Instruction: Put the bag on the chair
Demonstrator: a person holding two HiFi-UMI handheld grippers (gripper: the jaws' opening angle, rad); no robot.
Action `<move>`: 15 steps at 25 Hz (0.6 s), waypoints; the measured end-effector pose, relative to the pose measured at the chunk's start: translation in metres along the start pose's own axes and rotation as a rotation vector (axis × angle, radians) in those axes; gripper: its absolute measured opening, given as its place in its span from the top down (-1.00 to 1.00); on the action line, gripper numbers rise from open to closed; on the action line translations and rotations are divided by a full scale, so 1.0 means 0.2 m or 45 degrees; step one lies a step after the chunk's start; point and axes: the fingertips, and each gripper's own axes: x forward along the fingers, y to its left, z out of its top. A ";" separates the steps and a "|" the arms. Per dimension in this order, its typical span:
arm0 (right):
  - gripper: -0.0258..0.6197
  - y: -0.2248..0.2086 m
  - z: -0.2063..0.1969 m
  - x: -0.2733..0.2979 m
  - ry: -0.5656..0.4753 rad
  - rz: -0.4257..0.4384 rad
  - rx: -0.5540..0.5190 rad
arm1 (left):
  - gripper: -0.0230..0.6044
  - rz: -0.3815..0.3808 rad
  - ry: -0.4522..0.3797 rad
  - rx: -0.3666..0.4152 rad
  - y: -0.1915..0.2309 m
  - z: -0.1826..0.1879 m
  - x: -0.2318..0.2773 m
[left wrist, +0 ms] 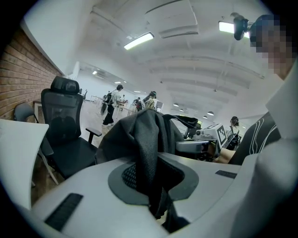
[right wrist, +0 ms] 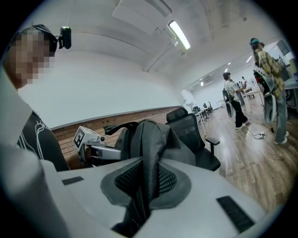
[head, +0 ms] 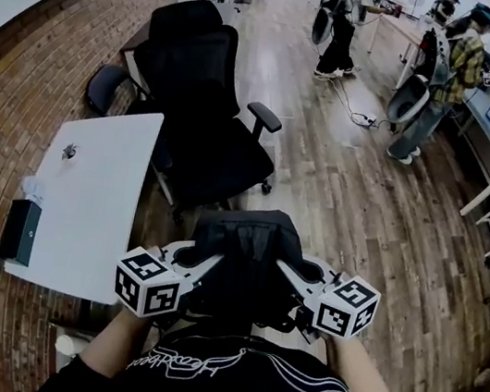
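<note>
A black backpack (head: 246, 242) hangs in the air between my two grippers, close to my chest. My left gripper (head: 211, 264) is shut on one mesh shoulder strap (left wrist: 148, 160), which runs down through its jaws. My right gripper (head: 286, 269) is shut on the other strap (right wrist: 150, 172) in the same way. The black office chair (head: 207, 132) with armrests stands just ahead of the bag, its seat empty. It shows at the left in the left gripper view (left wrist: 65, 135) and at the right in the right gripper view (right wrist: 194, 135).
A white table (head: 97, 211) with a black box (head: 21, 231) stands to my left against the brick wall. A second black chair (head: 184, 18) sits behind the first. Two people (head: 343, 25) stand farther off on the wooden floor, near a cable (head: 362, 117) and desks.
</note>
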 end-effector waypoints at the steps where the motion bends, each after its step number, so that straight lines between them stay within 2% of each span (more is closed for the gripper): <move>1: 0.82 -0.02 0.00 0.00 0.000 -0.006 0.004 | 0.74 -0.006 0.004 0.001 0.01 0.01 0.02; 7: 0.82 -0.17 0.01 0.11 0.027 -0.040 0.027 | 0.74 -0.032 0.026 -0.035 0.16 0.03 0.15; 15: 0.82 -0.47 0.11 0.40 0.073 -0.062 0.080 | 0.74 -0.047 0.058 -0.090 0.51 0.15 0.37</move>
